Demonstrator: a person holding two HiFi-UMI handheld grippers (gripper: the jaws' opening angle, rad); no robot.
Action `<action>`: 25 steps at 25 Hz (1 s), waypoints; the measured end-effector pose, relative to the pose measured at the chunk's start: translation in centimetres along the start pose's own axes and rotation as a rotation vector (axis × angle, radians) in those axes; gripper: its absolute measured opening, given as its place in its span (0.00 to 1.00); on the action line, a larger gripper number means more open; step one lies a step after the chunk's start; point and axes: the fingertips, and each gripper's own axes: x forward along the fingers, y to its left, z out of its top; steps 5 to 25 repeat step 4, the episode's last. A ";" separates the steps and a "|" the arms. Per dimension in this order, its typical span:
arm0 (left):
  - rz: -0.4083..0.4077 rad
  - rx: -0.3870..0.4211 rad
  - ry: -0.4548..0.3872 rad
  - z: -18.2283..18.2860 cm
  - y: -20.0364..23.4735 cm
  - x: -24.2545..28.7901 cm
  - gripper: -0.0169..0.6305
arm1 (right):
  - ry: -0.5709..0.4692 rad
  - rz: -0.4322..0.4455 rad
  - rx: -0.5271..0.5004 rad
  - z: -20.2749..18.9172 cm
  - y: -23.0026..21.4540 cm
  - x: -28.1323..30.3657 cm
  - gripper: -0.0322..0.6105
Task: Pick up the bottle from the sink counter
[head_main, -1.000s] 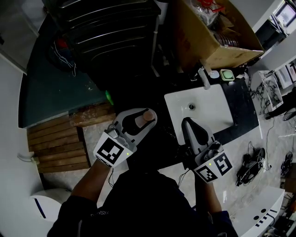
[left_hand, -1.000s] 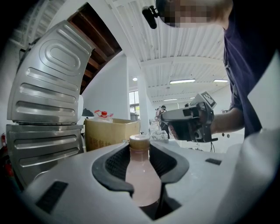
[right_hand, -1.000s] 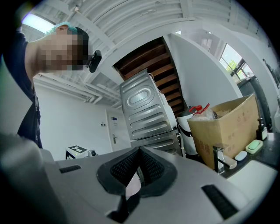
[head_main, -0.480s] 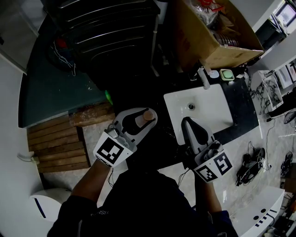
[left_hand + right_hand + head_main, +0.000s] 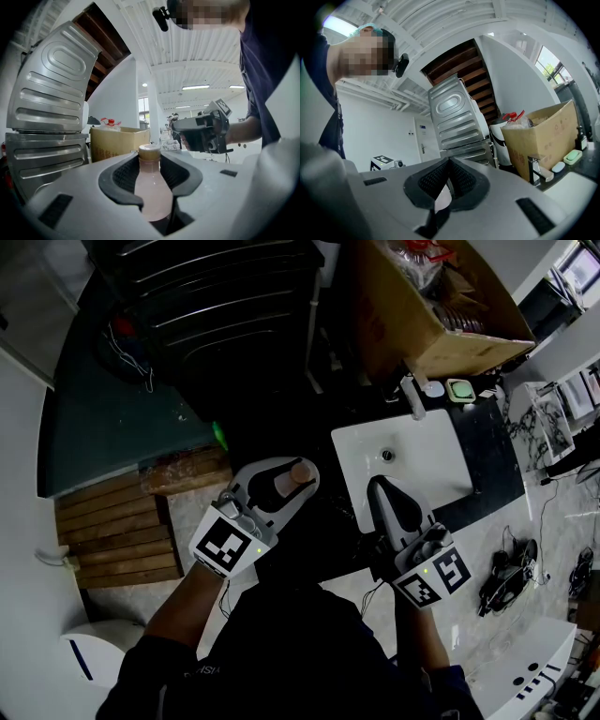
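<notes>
Left tool [image 5: 151, 159] grips a bottle [image 5: 151, 192] of pale pink liquid; right tool [image 5: 449, 164] is closed, empty.

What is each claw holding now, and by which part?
The left claw grips the pink bottle by its body, below the cap. The right claw is shut and holds nothing.

The bottle [image 5: 152, 187] is pale pink (tan cap [image 5: 150, 151])

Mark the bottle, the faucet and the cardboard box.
bottle [image 5: 152, 192]: left gripper view, pale body below the cap.
faucet [image 5: 413, 397]: head view, its spout.
cardboard box [image 5: 412, 329]: head view, its brown side wall.
</notes>
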 end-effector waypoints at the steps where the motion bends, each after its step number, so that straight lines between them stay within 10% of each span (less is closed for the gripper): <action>1: 0.000 0.001 0.001 0.0 0.0 0.0 0.24 | 0.001 0.000 0.000 0.0 0.0 0.0 0.09; 25: -0.001 -0.001 0.003 0.0 0.0 0.0 0.24 | 0.001 0.000 0.001 0.0 0.0 0.0 0.09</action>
